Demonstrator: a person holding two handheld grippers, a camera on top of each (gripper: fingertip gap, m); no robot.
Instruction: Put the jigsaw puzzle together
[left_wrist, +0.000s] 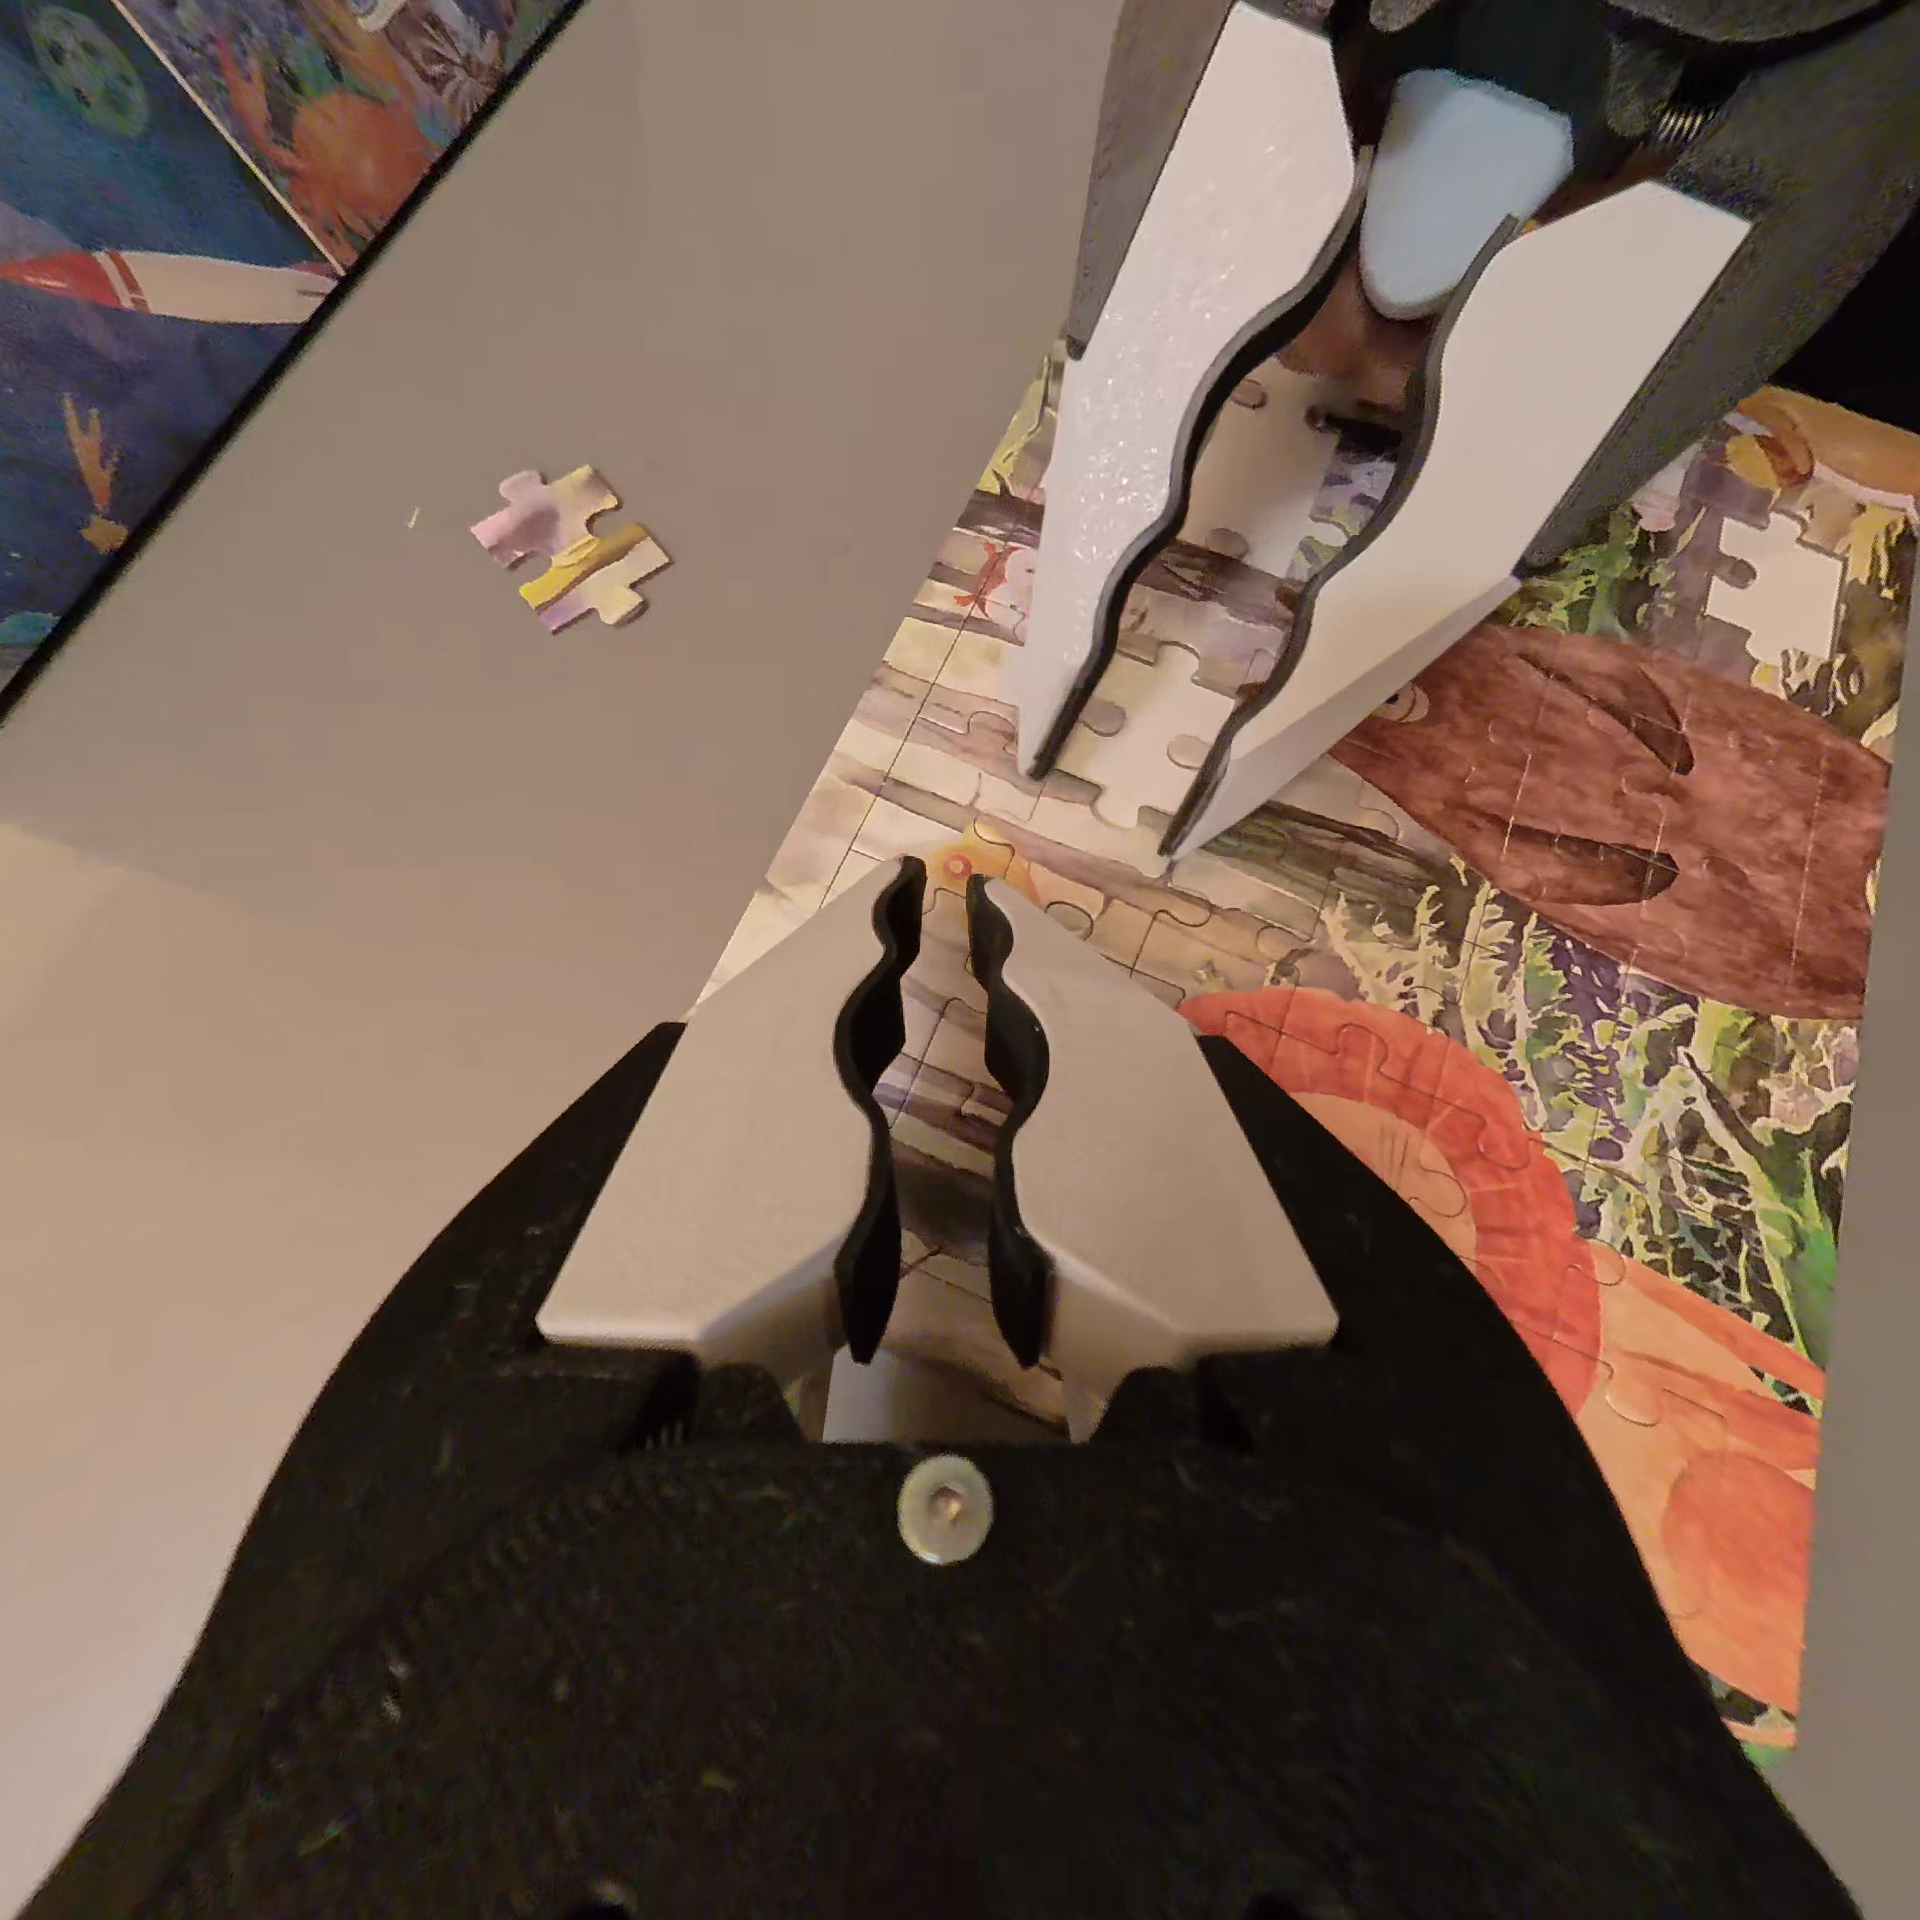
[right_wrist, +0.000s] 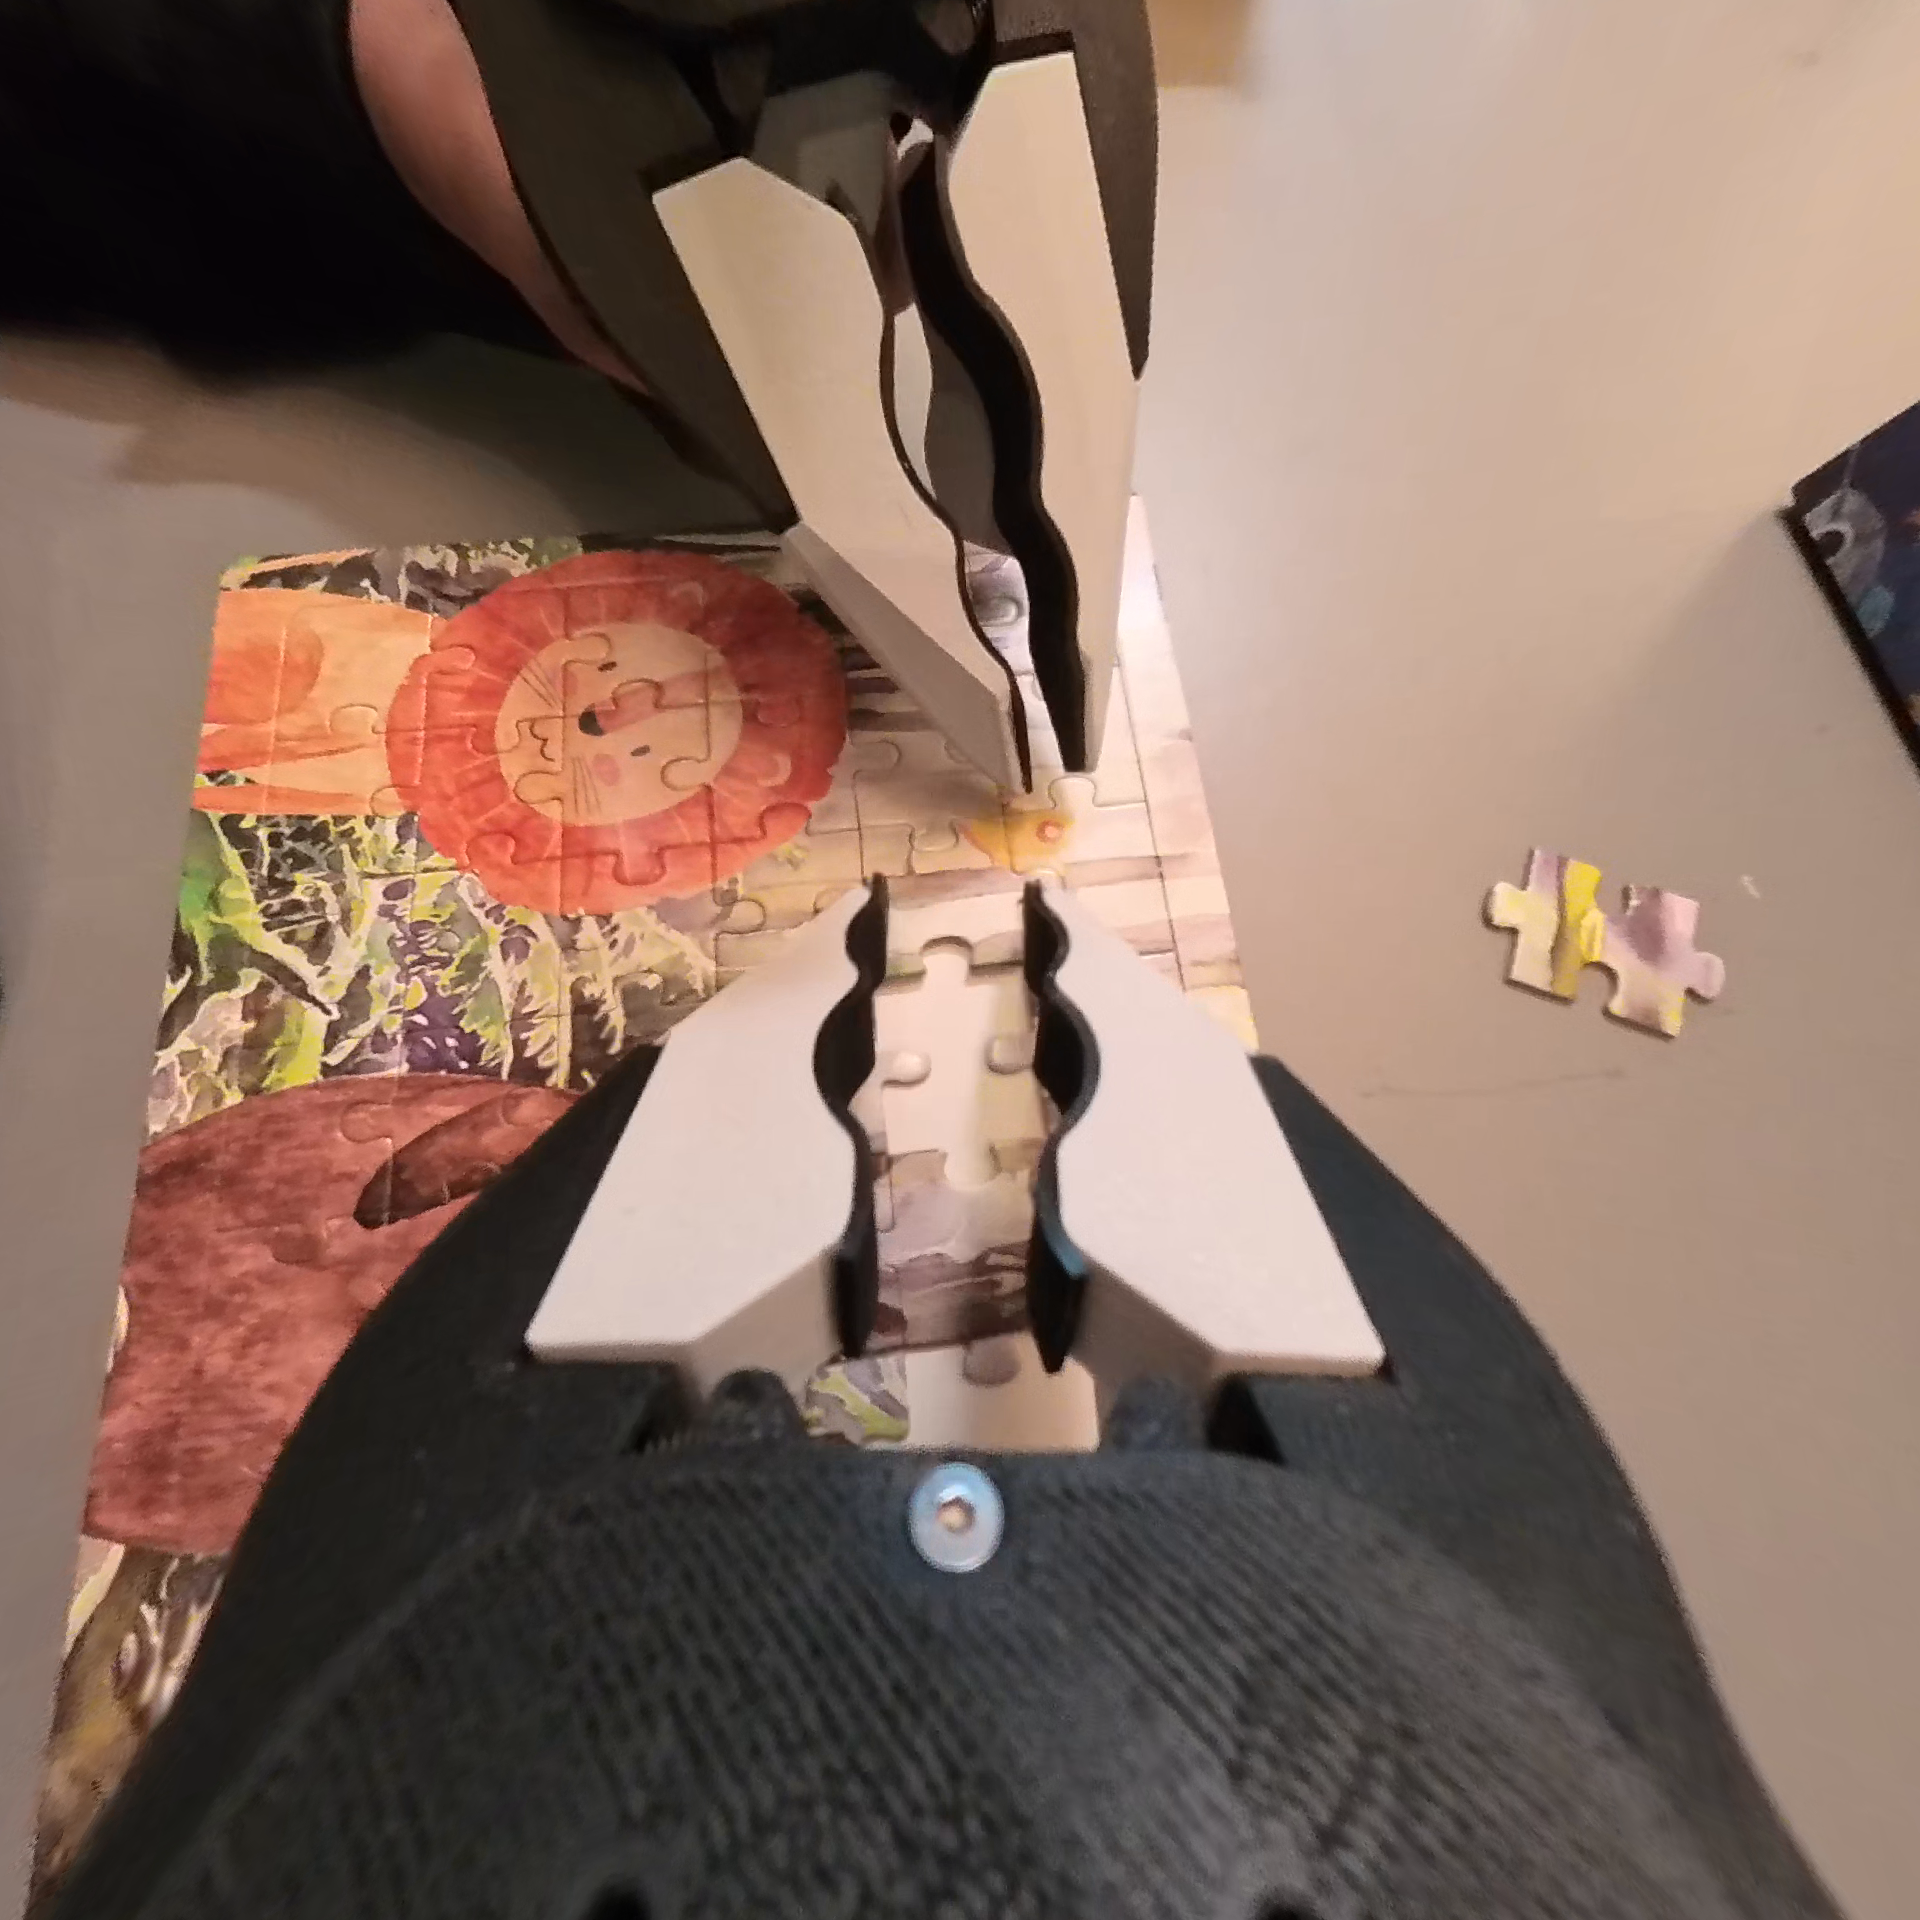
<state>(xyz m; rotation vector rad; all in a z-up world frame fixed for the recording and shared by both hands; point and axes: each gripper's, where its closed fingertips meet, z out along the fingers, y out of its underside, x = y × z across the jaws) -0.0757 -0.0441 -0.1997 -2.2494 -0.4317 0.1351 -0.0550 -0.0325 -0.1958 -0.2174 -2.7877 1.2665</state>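
The nearly finished jigsaw puzzle (right_wrist: 436, 935) lies flat on the table (left_wrist: 364, 935), with a loose two-piece chunk (right_wrist: 1605, 954) well apart on bare tabletop. The left gripper (left_wrist: 945, 878) hovers with fingers narrowly parted, apparently empty. The right gripper (right_wrist: 954, 885) spreads wider, tips down around a blank gap (left_wrist: 1143, 717).

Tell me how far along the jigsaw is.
Mostly done: the puzzle shows the lion and the brown animal fully assembled. In hand: nothing; the right gripper hangs open over an empty gap, and the left gripper, nearly closed but holding nothing, is beside it. Left: the loose pieces, two joined together on the table, and a second gap farther along.
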